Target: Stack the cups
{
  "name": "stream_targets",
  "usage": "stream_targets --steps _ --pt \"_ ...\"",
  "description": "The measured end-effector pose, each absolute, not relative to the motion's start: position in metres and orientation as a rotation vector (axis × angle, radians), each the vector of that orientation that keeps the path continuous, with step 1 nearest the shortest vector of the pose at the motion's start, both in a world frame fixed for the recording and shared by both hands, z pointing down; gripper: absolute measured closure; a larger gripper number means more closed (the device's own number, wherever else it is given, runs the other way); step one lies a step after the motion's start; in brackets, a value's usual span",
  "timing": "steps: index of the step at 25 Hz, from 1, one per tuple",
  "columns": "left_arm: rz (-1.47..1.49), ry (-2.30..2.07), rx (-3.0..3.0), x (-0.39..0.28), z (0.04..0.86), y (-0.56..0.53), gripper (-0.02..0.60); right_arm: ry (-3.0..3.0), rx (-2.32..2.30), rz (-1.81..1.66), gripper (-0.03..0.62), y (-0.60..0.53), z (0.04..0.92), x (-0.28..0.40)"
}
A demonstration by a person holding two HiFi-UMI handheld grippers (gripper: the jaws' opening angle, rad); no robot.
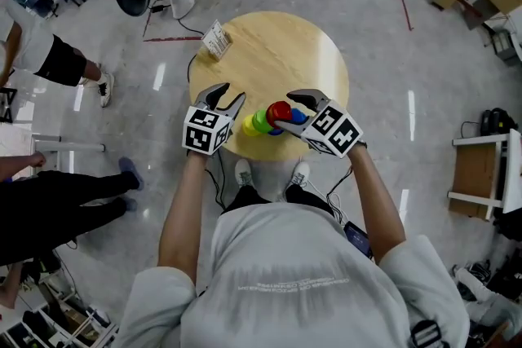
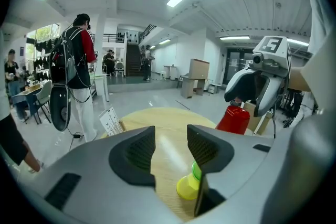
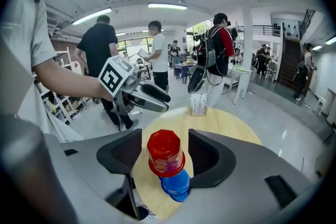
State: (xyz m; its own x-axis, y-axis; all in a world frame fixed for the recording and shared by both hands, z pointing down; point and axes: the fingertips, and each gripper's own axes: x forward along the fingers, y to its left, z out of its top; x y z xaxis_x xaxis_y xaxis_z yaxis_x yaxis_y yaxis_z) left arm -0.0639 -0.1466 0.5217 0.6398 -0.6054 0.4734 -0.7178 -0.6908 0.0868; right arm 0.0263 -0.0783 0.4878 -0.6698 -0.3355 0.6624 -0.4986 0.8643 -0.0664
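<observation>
The round wooden bench [image 1: 277,53] carries everything at its near edge. There the right tool [image 1: 287,112] has its jaws spread either side of the red cup [image 3: 165,150], a sliver of gap on each side, and the red sits capped over the blue cup [image 3: 175,185]. The left tool [image 1: 227,98] hangs apart and empty just beside the green cup [image 1: 261,120] and yellow cup [image 1: 249,126], which touch each other next to that stack.
</observation>
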Motion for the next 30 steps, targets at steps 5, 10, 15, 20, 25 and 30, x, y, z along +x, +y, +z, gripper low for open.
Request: stream_targets --steps 5,10,15,20,25,30 --pt "0.592 -1.118 2.645 -0.064 0.498 -0.161 0.377 -2.517 0.757 0.421 0.296 -0.108 0.445 0.053" --pt "0.608 -1.162 2.723 -0.062 0.461 -0.176 0.402 -2.498 1.105 0.377 0.381 -0.152 0.411 0.111" --pt "0.586 -1.225 2.822 -0.061 0.406 -0.191 0.464 -2.357 1.42 0.184 0.53 -0.182 0.37 0.161" --pt "0.512 -1.304 2.915 -0.061 0.35 -0.2 0.545 -2.318 1.522 0.043 0.565 -0.188 0.334 0.176" --pt "0.483 -1.351 2.995 -0.057 0.304 -0.201 0.563 -2.333 1.509 -0.105 0.566 -0.186 0.297 0.17" --pt "0.429 -1.396 3.06 -0.053 0.265 -0.198 0.561 -2.357 1.501 -0.204 0.566 -0.184 0.264 0.162"
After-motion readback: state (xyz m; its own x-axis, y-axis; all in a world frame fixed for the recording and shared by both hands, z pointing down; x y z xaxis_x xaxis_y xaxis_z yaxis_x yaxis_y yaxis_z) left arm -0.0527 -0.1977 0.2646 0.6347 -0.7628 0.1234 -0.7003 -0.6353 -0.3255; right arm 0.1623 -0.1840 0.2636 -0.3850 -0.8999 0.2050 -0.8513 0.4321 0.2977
